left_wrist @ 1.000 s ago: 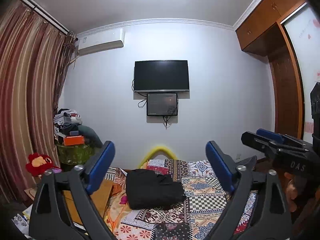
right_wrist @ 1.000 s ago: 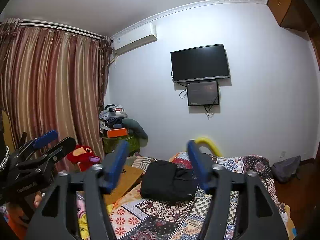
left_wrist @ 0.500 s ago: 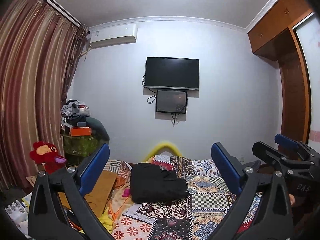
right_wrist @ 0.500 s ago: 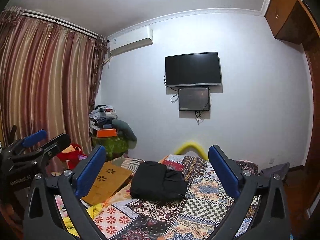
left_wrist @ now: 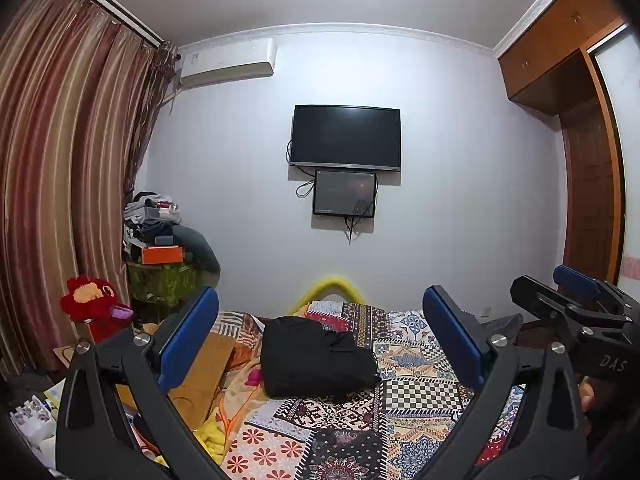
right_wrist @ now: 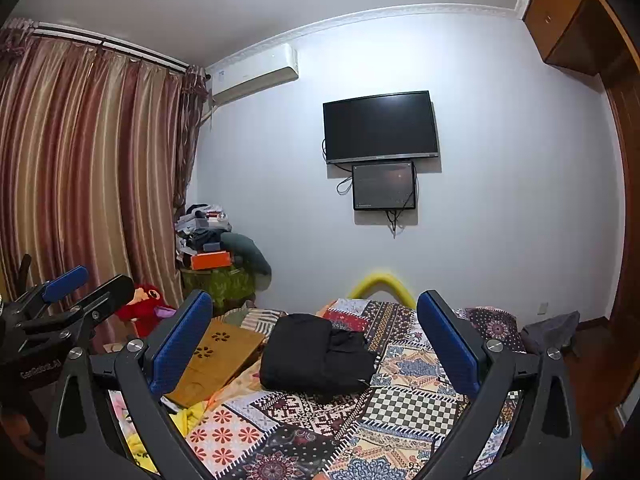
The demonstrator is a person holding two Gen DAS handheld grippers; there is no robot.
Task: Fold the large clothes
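Note:
A black garment [left_wrist: 316, 358], folded into a compact bundle, lies on the patchwork bedspread [left_wrist: 416, 392] toward the far end of the bed; it also shows in the right wrist view [right_wrist: 316, 354]. My left gripper [left_wrist: 320, 344] is open and empty, held well above and short of the garment. My right gripper [right_wrist: 314, 346] is open and empty, at a similar distance. The right gripper shows at the right edge of the left wrist view [left_wrist: 576, 300]. The left gripper shows at the left edge of the right wrist view [right_wrist: 76, 292].
A wooden lap desk [right_wrist: 216, 356] lies on the bed's left side beside yellow cloth [right_wrist: 188, 416]. A red plush toy [left_wrist: 94, 304] and a cluttered green stand [left_wrist: 164, 280] sit by the curtains. A TV [left_wrist: 346, 138] hangs on the far wall. A wardrobe [left_wrist: 592, 208] stands right.
The right gripper's jaws have opened wide from a narrower gap. Both grippers have shifted a little, and the left view has panned so the room sits further right and lower.

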